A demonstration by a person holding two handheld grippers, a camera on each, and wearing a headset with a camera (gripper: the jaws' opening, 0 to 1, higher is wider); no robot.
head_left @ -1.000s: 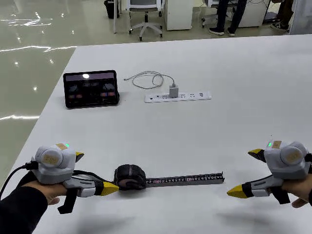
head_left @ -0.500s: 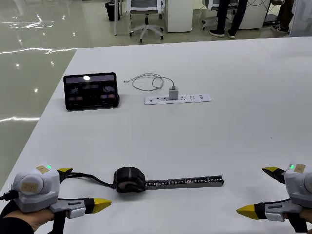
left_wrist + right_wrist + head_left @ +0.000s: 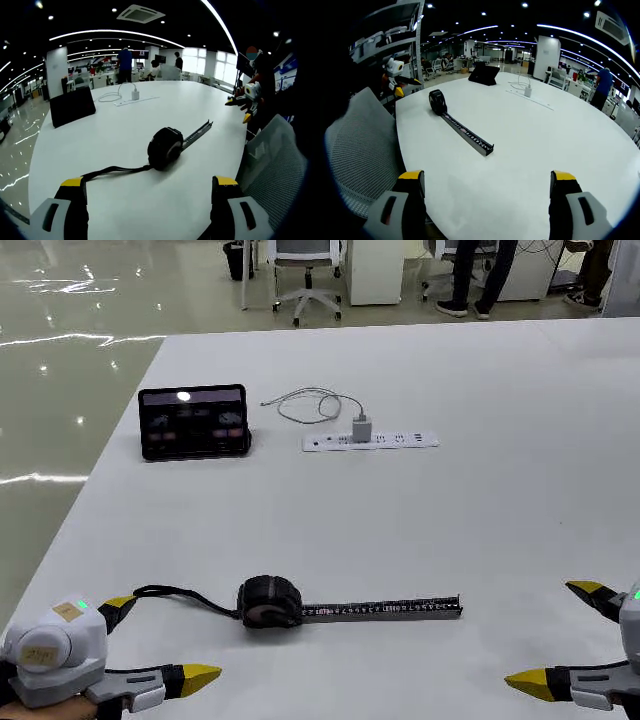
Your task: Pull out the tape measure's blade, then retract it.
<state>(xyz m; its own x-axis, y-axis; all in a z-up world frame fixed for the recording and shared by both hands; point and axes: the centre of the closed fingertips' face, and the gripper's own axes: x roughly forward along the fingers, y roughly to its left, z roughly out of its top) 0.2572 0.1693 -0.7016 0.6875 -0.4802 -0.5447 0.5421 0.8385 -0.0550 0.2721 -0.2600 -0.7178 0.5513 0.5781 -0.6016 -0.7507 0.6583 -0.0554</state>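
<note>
My white table point(image 3: 450, 490) takes up most of the head view. What has changed on it is my own two tools. A second ago my left gripper point(image 3: 160, 638) had its lower yellow tip right at the tape measure point(image 3: 268, 602), and my right gripper point(image 3: 555, 635) sat just off the far end of the tape. Now both have drawn back toward me, low in the corners of the head view and well apart from the tape.

Both tools stand spread wide and hold nothing. In the left gripper view my jaws gape on either side of bare tabletop, with the black case point(image 3: 165, 146) lying ahead between them, untouched. In the right gripper view the jaws are just as wide, and the tape lies well ahead and to the left.

Far across the table the dark tablet point(image 3: 194, 422) stands propped, and to its right lies the white power strip point(image 3: 370, 440).

The tape measure lies near my edge, where it lay before. Its blade point(image 3: 385, 610) is drawn out flat to the right, no shorter than it was. Its black strap point(image 3: 180, 595) trails left from the case toward my left gripper. A small charger point(image 3: 361, 427) sits in the strip, with its thin cable point(image 3: 310, 403) looped behind
</note>
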